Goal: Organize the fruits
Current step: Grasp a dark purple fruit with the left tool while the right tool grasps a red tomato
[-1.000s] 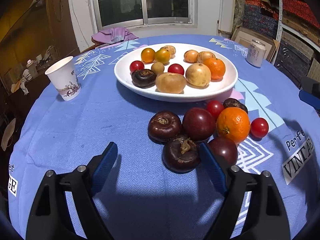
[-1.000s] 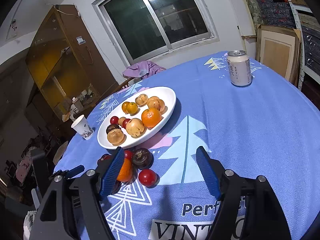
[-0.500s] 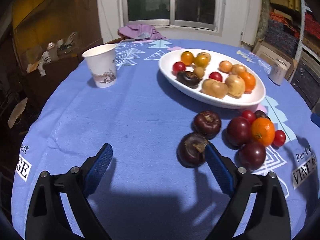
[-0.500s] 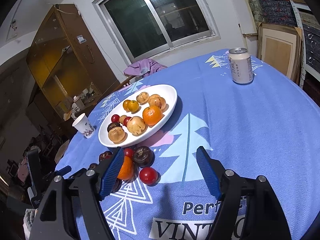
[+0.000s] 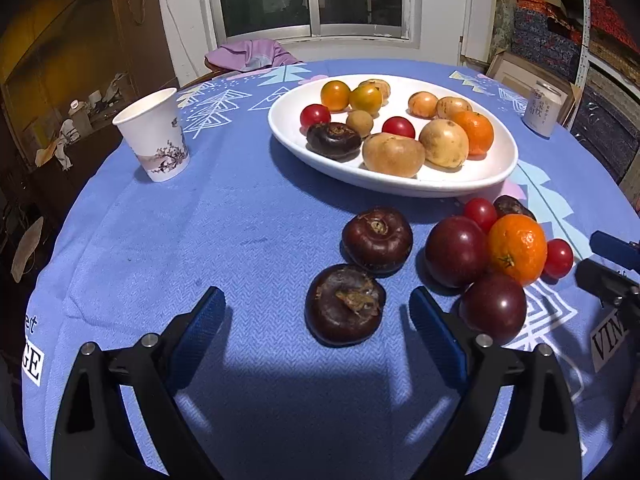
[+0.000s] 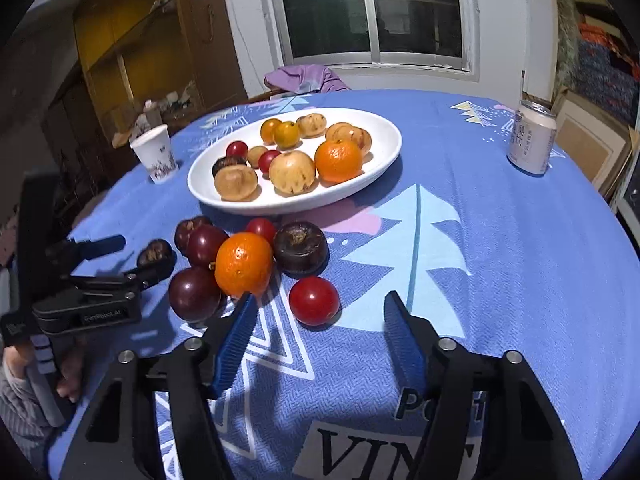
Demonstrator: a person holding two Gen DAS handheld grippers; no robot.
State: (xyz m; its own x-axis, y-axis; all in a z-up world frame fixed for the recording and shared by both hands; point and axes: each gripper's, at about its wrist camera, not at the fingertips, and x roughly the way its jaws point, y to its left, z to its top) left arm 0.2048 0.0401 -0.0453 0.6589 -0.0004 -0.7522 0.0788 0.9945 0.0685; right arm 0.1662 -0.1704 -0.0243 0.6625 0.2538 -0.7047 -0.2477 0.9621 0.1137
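Note:
A white oval plate (image 5: pixel 472 186) holds several fruits: tomatoes, an orange, brown and dark ones. Loose fruits lie on the blue cloth before it. My left gripper (image 5: pixel 316 312) is open, and a dark brown fruit (image 5: pixel 345 304) lies just ahead between its fingers. Another dark fruit (image 5: pixel 377 239), plums (image 5: pixel 456 251), an orange (image 5: pixel 517 249) and a cherry tomato (image 5: pixel 558 258) lie to its right. My right gripper (image 6: pixel 320 320) is open, with a red cherry tomato (image 6: pixel 314 300) just ahead between its fingers, beside the orange (image 6: pixel 244 264). The left gripper (image 6: pixel 116 256) also shows in the right wrist view.
A paper cup (image 5: pixel 154 136) stands at the left of the round table. A drink can (image 6: pixel 531 142) stands at the far right. A purple cloth (image 5: pixel 252 54) hangs on a chair beyond the table. The plate (image 6: pixel 384 160) sits mid-table.
My left gripper has swung back right and closer, so the dark fruit now lies between its fingers. My right gripper has dropped and moved in toward the cherry tomato.

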